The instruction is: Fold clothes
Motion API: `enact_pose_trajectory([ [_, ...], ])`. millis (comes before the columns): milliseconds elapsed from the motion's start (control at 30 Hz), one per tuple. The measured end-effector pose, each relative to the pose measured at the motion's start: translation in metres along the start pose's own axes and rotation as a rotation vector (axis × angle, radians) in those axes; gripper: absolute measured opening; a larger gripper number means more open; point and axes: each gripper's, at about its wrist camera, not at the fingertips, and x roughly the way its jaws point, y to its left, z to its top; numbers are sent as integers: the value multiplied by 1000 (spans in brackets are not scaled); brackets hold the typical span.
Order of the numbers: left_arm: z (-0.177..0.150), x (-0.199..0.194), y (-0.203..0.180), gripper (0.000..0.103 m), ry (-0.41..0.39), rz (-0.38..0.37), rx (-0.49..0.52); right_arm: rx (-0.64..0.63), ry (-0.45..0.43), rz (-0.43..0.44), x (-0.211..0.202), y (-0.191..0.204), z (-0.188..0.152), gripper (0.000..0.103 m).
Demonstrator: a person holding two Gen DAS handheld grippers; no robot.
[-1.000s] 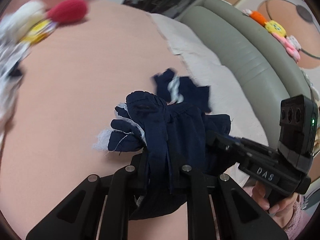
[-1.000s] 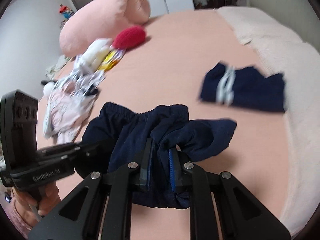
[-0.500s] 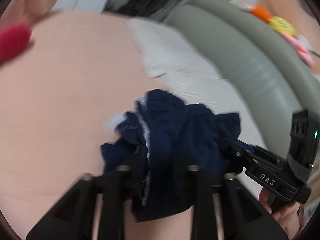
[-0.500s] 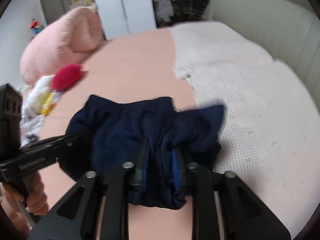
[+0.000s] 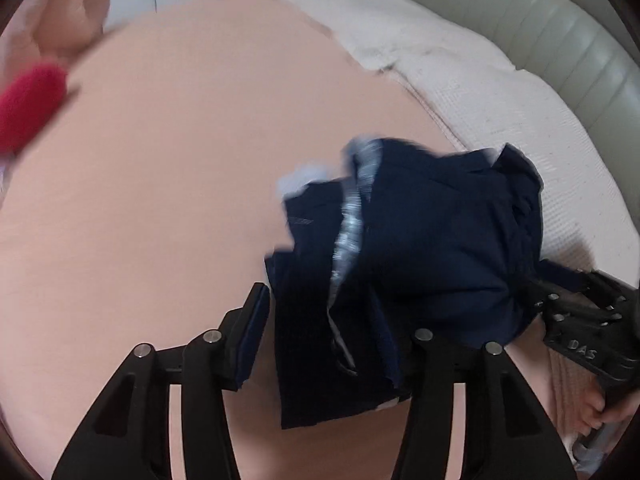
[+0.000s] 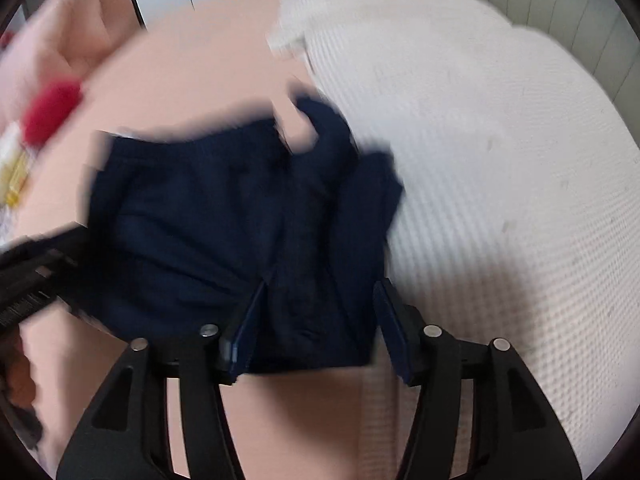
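Navy blue shorts [image 5: 420, 248] with a light inner lining lie bunched on the pink bed sheet [image 5: 160, 200] by the white blanket. My left gripper [image 5: 336, 336] is open, its jaws spread on either side of the cloth's near end. My right gripper [image 6: 320, 320] is open too, its jaws apart around the shorts [image 6: 224, 216]. The right gripper [image 5: 580, 332] shows at the right of the left wrist view, the left gripper [image 6: 32, 280] at the left of the right wrist view. Both views are motion-blurred.
A white textured blanket [image 6: 480, 160] covers the right side of the bed. A red plush [image 5: 28, 104] and a pink pillow [image 6: 72, 40] lie at the far left. A padded headboard [image 5: 560, 40] curves behind.
Both grippers have opened and let go of the navy shorts, which now lie on the bed. Both cameras swung right toward the white blanket.
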Motion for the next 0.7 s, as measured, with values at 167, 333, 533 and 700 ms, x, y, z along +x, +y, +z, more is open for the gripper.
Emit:
enact_pose_trajectory([
  [167, 8, -48, 17, 56, -49, 37, -16, 2, -17, 28, -12, -7, 10, 60],
  [333, 3, -91, 51, 56, -60, 135, -26, 42, -60, -10, -48, 4, 21, 62],
  [533, -6, -140, 97, 69, -87, 203, -121, -10, -86, 21, -96, 66, 28, 81],
  [700, -18, -177, 124, 69, -131, 252, -178, -67, -101, 37, -134, 141, 23, 96],
])
